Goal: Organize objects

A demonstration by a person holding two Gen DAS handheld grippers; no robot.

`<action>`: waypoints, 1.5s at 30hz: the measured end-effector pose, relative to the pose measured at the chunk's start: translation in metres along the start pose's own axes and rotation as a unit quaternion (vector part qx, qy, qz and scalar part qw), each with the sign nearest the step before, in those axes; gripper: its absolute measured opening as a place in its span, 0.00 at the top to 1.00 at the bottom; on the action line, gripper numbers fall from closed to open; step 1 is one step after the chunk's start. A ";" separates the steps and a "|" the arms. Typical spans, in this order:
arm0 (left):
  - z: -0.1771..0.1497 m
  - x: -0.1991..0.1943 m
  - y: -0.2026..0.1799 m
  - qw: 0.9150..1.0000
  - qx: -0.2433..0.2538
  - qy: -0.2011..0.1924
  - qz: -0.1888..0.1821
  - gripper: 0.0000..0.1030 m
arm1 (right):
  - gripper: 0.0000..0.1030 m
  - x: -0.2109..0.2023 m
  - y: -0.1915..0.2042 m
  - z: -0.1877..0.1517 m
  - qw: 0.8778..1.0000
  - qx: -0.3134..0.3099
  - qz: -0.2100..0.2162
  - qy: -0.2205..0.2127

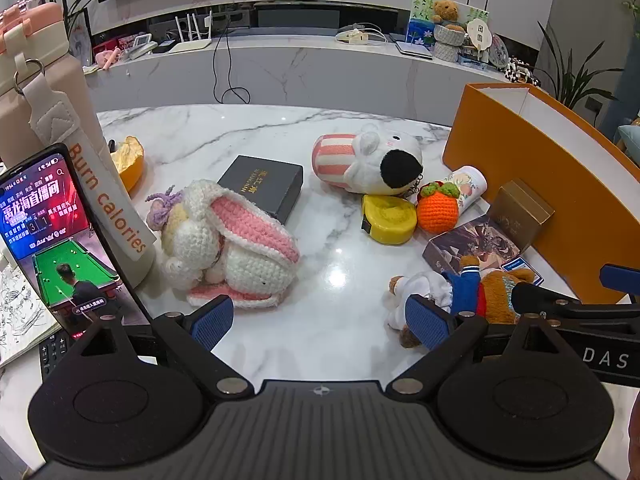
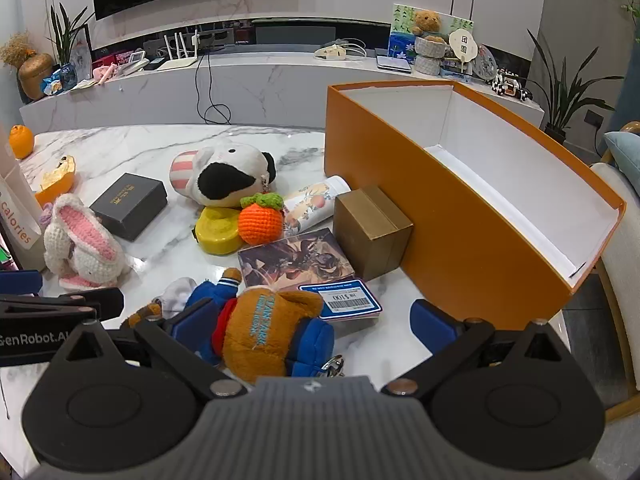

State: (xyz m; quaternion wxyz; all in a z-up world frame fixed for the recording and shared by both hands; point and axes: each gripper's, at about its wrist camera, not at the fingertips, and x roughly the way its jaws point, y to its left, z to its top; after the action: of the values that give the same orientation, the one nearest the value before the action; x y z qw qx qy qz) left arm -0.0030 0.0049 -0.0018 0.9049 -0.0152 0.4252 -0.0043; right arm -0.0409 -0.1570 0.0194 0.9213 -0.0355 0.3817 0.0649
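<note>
Marble table top (image 1: 248, 128): white, grey-veined, polished, glossy, throws lamp glare. Crochet rabbit (image 1: 224, 240): knitted yarn, nubbly, matt. Crochet orange (image 2: 261, 221): same rough yarn. Plush dog (image 2: 228, 178): soft fleece. Bear keychain (image 2: 268, 332): short fuzzy pile, metal clip at 5 o'clock. Orange box (image 2: 460, 240): matt cardboard, white paper lining. Gold box (image 2: 370, 232): satin card. Black box (image 1: 262, 186): matt. Yellow tape measure (image 1: 388, 218): glossy plastic. Gripper pads (image 1: 212, 322): blue, ribbed.

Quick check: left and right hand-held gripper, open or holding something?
Left hand-held gripper: open, holding nothing.
Right hand-held gripper: open, holding nothing; plush bear lies below it.
</note>
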 end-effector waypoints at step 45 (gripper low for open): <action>-0.002 0.001 0.001 1.000 0.003 0.003 -0.004 0.00 | 0.01 -0.001 0.002 0.001 1.000 -0.011 0.019 0.008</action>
State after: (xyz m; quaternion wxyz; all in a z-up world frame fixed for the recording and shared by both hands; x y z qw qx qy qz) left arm -0.0040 0.0060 -0.0040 0.9038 -0.0139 0.4277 -0.0090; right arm -0.0411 -0.1555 0.0203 0.9163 -0.0393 0.3890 0.0864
